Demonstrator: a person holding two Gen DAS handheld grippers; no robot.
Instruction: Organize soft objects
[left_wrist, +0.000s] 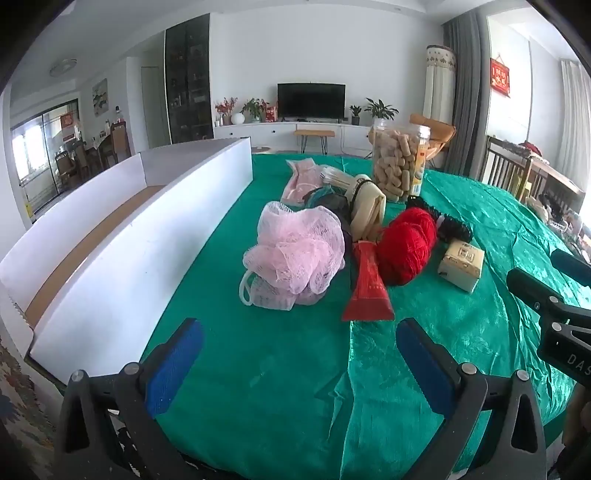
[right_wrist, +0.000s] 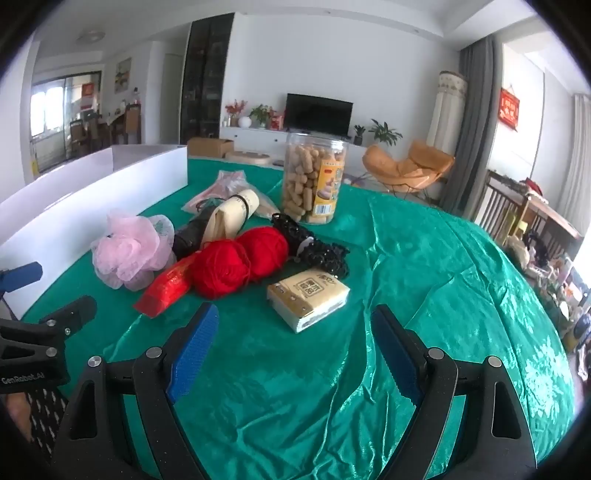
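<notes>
The dark items (left_wrist: 332, 206) behind the pink mesh sponge (left_wrist: 295, 251) are partly hidden and indistinct. The soft-object pile sits mid-table on green cloth (right_wrist: 424, 258), beside a white box (left_wrist: 110, 266). Left gripper (left_wrist: 299, 358) and right gripper (right_wrist: 295, 354): jaws wide, empty.

Table w/ green cloth (left_wrist: 266, 369) (shiny, wrinkled) carries pink mesh sponge (left_wrist: 295, 251), red yarn (left_wrist: 408, 243), tissue pack (right_wrist: 308, 297), snack jar (right_wrist: 314, 177).

Snack jar (right_wrist: 313, 177) upright on green tablecloth (right_wrist: 424, 258); television (right_wrist: 319, 110), orange chair (right_wrist: 406, 166) beyond.
</notes>
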